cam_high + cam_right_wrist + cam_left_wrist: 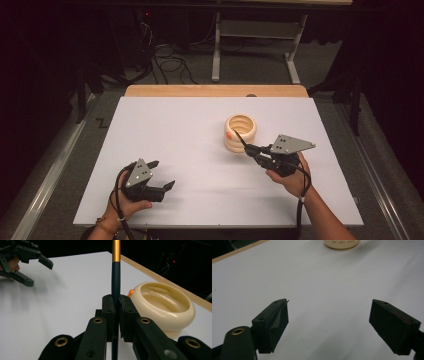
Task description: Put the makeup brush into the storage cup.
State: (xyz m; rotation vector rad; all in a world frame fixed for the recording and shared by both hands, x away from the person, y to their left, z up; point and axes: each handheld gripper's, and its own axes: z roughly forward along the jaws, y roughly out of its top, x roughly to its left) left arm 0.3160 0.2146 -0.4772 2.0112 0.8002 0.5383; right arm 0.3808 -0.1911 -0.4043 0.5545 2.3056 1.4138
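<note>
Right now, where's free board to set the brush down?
Free: the white board left of the cream holder, out to the open left gripper. Crowded: around the holder, where the right gripper clamps the brush.

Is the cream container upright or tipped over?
Upright: the cream container stands on its base on the white table, open mouth facing up.

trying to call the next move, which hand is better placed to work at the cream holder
Right, probably. The right gripper is already clamped on the dark stick beside the cream holder; the left gripper is open and farther off.
</note>
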